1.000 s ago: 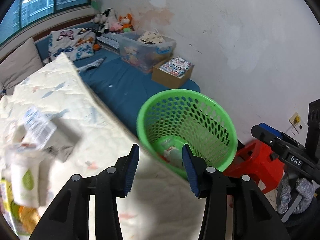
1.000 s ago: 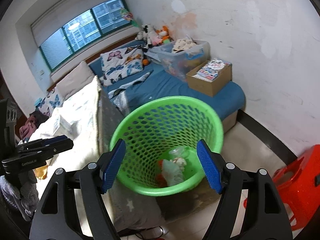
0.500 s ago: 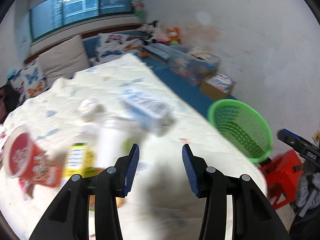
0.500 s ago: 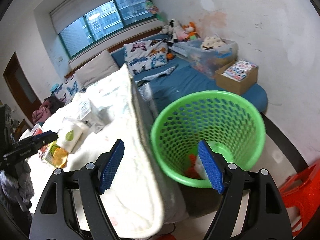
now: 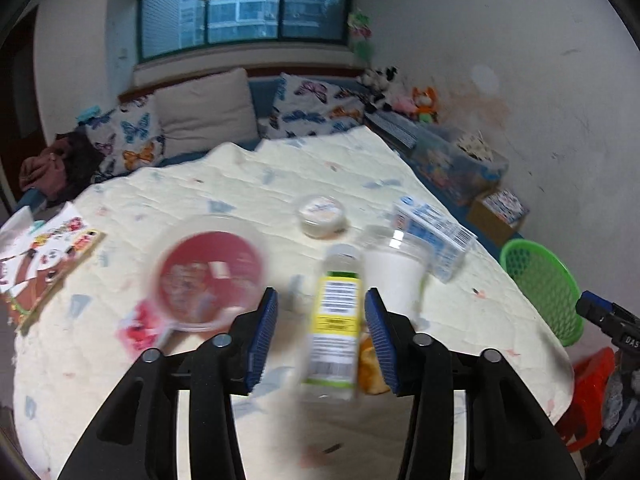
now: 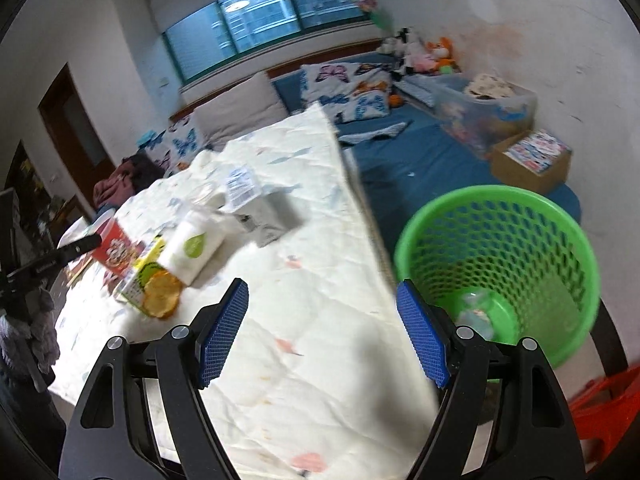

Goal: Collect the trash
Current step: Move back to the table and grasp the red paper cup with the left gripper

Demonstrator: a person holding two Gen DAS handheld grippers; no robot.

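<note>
Trash lies on a cream quilt (image 5: pixel 248 184): a yellow-labelled bottle (image 5: pixel 334 320), a red noodle cup (image 5: pixel 206 276), a white cup (image 5: pixel 394 276), a small round tub (image 5: pixel 322 216) and a white-blue carton (image 5: pixel 434 224). My left gripper (image 5: pixel 320 336) is open, its pads either side of the bottle, above the quilt. My right gripper (image 6: pixel 320 330) is open and empty over the quilt's edge, beside the green basket (image 6: pixel 496 216), which holds some trash (image 6: pixel 476 312). The same items show in the right wrist view: the bottle (image 6: pixel 150 276), white cup (image 6: pixel 194 246) and carton (image 6: pixel 248 196).
A picture book (image 5: pixel 44 256) lies at the quilt's left edge. A blue bed with butterfly pillows (image 6: pixel 352 88), a clear storage bin (image 6: pixel 484 108) and a cardboard box (image 6: pixel 532 164) stand behind. A red stool (image 5: pixel 588 392) is on the floor right of the basket (image 5: pixel 540 280).
My left gripper has swung left from the basket to the trash on the quilt and now straddles the bottle. My right gripper has shifted left, from over the basket to the quilt's edge.
</note>
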